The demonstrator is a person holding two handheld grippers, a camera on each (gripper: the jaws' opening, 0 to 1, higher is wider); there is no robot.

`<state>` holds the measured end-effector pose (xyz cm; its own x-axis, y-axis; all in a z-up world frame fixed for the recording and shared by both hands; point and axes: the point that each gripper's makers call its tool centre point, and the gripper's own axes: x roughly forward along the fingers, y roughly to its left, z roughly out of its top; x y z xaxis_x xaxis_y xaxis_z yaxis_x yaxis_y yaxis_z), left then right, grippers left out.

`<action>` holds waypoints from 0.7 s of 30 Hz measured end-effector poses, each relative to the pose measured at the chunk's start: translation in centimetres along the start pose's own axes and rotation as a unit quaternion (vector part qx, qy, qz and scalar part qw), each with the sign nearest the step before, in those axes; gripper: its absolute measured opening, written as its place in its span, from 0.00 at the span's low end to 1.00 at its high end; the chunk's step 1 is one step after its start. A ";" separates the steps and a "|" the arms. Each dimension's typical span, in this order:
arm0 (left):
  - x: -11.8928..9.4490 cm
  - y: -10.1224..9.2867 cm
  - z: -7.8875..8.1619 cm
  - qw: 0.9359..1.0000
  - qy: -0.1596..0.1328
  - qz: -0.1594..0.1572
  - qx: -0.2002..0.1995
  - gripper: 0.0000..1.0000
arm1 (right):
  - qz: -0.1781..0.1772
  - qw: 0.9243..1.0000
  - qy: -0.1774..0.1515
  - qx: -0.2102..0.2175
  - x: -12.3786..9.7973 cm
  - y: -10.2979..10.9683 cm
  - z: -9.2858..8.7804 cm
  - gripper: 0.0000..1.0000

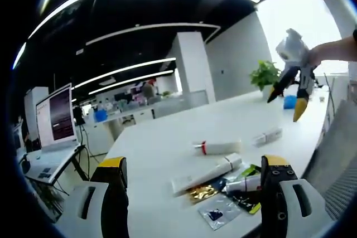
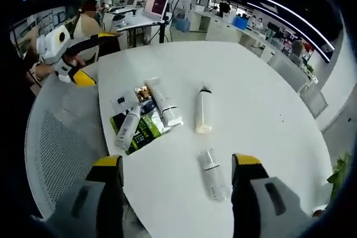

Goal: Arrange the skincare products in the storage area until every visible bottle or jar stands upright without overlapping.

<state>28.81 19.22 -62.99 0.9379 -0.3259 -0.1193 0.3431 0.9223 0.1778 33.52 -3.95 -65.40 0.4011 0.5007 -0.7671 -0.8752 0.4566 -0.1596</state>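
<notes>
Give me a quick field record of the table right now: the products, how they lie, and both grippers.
surface: white table
tubes: four, all lying flat, none upright
clear tube: apart, nearest the right gripper
capped white tube: alone, mid-table
two tubes: resting on sachets
left gripper: jaws open, empty
right gripper: jaws open, empty, above the table

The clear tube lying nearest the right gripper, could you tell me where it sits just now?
In the right gripper view the clear tube lies flat on the white table, between that gripper's fingers, below the white tube.
</notes>
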 end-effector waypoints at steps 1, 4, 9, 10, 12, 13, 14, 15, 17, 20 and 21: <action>0.0 0.0 0.0 1.000 0.000 0.000 0.000 0.97 | 0.004 1.000 0.005 -0.002 0.2 -0.1 0.0 0.78; 0.0 0.0 -0.1 1.000 0.001 0.001 0.000 0.97 | 0.018 1.000 0.018 -0.006 0.9 -0.6 0.4 0.76; 0.1 0.3 -0.3 1.000 0.004 0.005 -0.002 0.97 | 0.038 0.999 0.036 -0.008 2.2 -1.6 1.5 0.74; 0.1 0.3 -0.3 1.000 0.005 0.005 -0.002 0.97 | 0.044 0.998 0.036 -0.006 2.4 -1.6 1.7 0.74; 0.1 0.2 -0.3 1.000 0.005 0.003 -0.001 0.97 | 0.068 0.997 0.037 0.004 2.9 -1.3 2.1 0.71; 0.1 0.2 -0.3 1.000 0.005 0.003 -0.002 0.97 | 0.071 0.997 0.039 0.009 3.1 -1.4 2.2 0.71; 0.1 0.2 -0.2 1.000 0.005 0.003 -0.002 0.97 | 0.071 0.997 0.042 0.012 3.5 -1.7 2.3 0.71; 0.1 0.2 -0.2 1.000 0.005 0.003 -0.002 0.97 | 0.071 0.996 0.046 0.011 3.8 -1.8 2.3 0.71; 0.1 0.1 -0.2 1.000 0.005 0.003 -0.002 0.97 | 0.069 0.996 0.056 0.004 4.4 -2.2 2.3 0.71; 0.1 0.1 -0.1 1.000 0.005 0.003 -0.003 0.97 | 0.075 0.995 0.068 0.005 5.3 -2.4 2.2 0.69; 0.1 0.1 -0.1 1.000 0.005 0.003 -0.003 0.97 | 0.078 0.994 0.072 0.006 5.7 -2.5 2.1 0.68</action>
<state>28.92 19.34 -63.10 0.9395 -0.3176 -0.1286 0.3366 0.9256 0.1731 38.57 -0.66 -68.08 0.2171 0.4570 -0.8626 -0.9199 0.3914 -0.0242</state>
